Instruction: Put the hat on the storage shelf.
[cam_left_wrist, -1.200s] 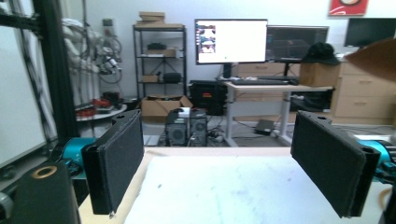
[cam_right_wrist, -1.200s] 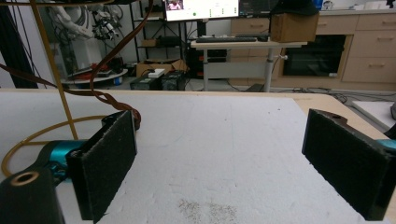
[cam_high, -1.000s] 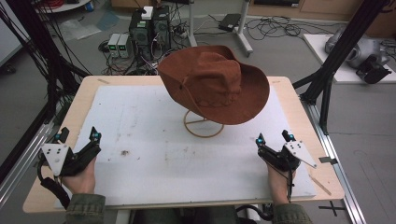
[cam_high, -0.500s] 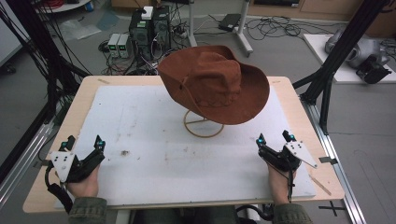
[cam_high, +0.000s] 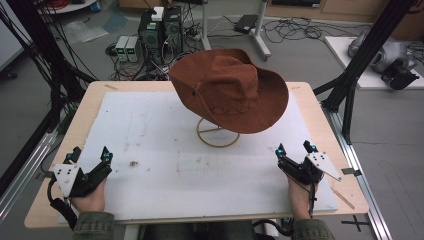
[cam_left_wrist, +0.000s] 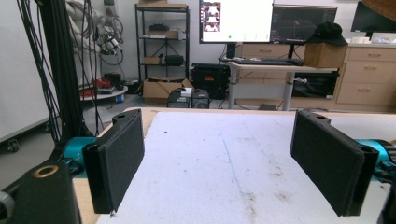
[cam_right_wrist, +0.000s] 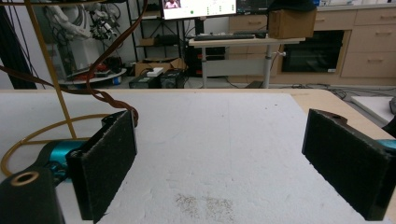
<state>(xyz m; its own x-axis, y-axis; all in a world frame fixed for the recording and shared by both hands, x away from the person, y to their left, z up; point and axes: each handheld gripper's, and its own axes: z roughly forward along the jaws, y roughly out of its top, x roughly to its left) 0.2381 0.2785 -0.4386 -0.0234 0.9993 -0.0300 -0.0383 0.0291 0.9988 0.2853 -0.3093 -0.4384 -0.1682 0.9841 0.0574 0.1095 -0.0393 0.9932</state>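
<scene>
A brown wide-brimmed hat (cam_high: 230, 90) rests tilted on a gold wire stand (cam_high: 218, 134) in the middle of the table. My left gripper (cam_high: 91, 152) sits at the near left, open, with only the white mat (cam_left_wrist: 219, 154) between its black pads (cam_left_wrist: 119, 158). At the near right, just right of the stand, my right gripper (cam_high: 295, 148) is also open and holds nothing. In the right gripper view, the stand's post and ring (cam_right_wrist: 56, 88) rise left of the jaws, and the hat's brim edge (cam_right_wrist: 116, 42) curves above them.
A white mat (cam_high: 165, 150) covers most of the wooden table (cam_high: 320, 110). Black frame posts (cam_high: 365, 60) stand at both sides. Computers and cables (cam_high: 155, 30) lie on the floor beyond the far edge. A desk with monitors (cam_left_wrist: 261, 28) stands farther back.
My left gripper has shifted slightly nearer and to the right. The right gripper, hat and stand have stayed put.
</scene>
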